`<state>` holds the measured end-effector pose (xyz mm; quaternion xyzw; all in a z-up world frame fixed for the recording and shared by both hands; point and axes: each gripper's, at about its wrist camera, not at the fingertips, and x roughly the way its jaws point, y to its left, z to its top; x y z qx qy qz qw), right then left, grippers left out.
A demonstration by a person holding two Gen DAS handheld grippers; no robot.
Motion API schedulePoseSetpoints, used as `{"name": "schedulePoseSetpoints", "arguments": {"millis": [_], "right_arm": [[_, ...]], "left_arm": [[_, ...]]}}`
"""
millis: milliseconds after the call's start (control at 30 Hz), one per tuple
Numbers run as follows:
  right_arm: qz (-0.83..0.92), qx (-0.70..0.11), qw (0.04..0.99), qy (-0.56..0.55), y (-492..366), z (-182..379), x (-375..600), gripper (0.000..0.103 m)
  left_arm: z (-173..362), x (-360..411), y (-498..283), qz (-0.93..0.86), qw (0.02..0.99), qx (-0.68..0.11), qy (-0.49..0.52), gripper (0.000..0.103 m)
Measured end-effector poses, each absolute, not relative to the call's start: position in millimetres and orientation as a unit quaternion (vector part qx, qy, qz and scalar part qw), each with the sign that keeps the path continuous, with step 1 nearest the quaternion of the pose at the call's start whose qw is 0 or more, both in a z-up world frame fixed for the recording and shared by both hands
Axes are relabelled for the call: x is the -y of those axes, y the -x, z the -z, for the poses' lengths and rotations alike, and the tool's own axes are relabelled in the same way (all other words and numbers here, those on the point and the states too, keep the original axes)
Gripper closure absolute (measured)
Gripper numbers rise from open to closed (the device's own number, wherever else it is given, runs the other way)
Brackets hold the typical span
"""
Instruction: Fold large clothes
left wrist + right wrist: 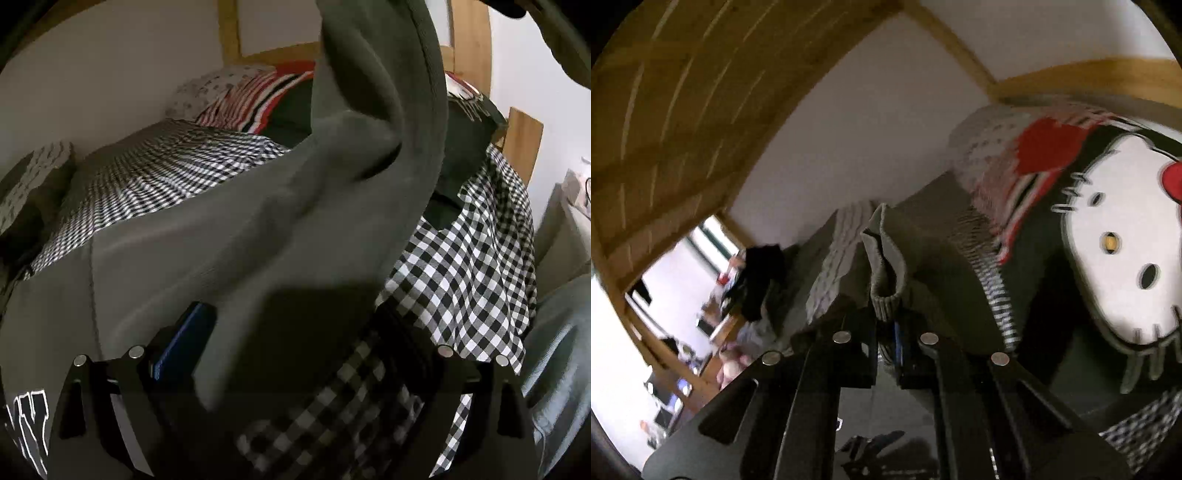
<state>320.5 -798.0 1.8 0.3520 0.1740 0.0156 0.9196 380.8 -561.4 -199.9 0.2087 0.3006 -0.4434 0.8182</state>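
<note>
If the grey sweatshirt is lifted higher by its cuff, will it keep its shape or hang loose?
Probably it hangs loose: the grey sweatshirt already drapes in soft folds from the raised sleeve. It seems rather thick, so likely heavy enough to drag on the checkered bed cover. The ribbed cuff, pinched in the right gripper, may stretch but should give good hold.

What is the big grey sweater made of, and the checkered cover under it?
The grey sweater looks like thick, soft, matte jersey or fleece: it hangs in heavy folds, and its ribbed cuff looks knitted. The checkered cover looks like thin woven cotton, crisply printed and creasing finely, though I can't be sure.
</note>
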Motion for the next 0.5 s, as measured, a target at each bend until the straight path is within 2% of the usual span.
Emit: {"name": "schedulePoseSetpoints", "arguments": {"millis": [333, 500], "right_arm": [[-0.081, -0.210, 0.923, -0.311, -374, -19, 717, 0.096], [-0.116, -0.225, 0.921, -0.296, -396, -31, 675, 0.096]], "left_arm": [[203, 538, -380, 0.427, 0.827, -0.284, -0.231, 0.011], [204, 541, -363, 0.420, 0.832, -0.222, -0.287, 0.011]]}}
